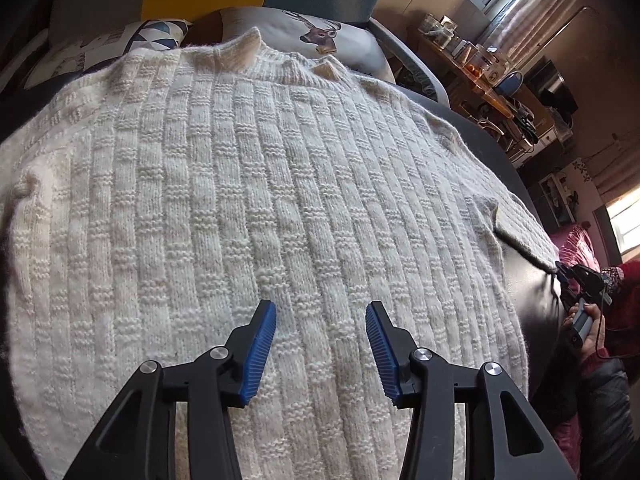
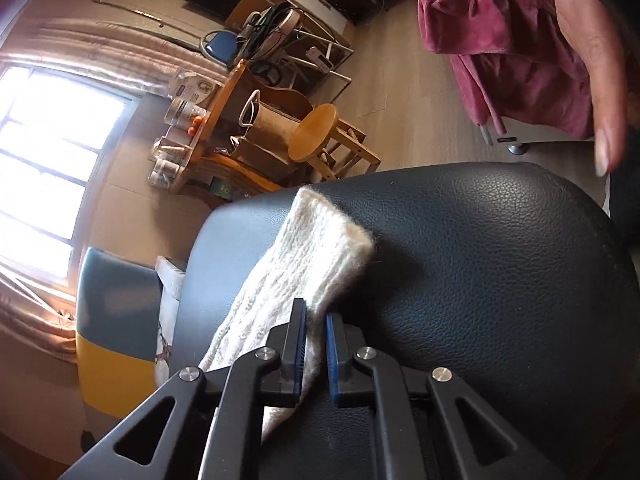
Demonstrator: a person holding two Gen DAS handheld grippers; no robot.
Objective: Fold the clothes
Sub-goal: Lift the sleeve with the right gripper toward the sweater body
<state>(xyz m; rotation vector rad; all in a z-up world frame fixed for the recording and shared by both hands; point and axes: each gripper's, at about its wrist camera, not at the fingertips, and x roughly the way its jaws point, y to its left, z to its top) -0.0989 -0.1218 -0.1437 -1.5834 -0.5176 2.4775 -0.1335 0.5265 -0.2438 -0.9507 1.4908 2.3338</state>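
A cream knitted sweater point(image 1: 248, 200) lies spread flat on a black leather seat point(image 2: 480, 260), its collar toward the far cushions. My left gripper point(image 1: 320, 314) hovers open over the lower middle of the sweater's body, with nothing between its blue pads. In the right wrist view one sleeve point(image 2: 316, 248) stretches across the leather with its cuff pointing away. My right gripper point(image 2: 316, 314) is shut on that sleeve's near edge, knit showing between the narrow pads. The left wrist view shows the right gripper point(image 1: 576, 276) at the far right, at the sleeve's end, held by a hand.
A deer-print cushion point(image 1: 320, 36) and a patterned cushion point(image 1: 120, 44) lie beyond the collar. Past the seat's edge are a wooden stool point(image 2: 316, 132), a cluttered wooden table point(image 2: 208, 120) and a pink cloth point(image 2: 500, 40) over a chair. A person's bare hand point(image 2: 592, 80) hangs at the upper right.
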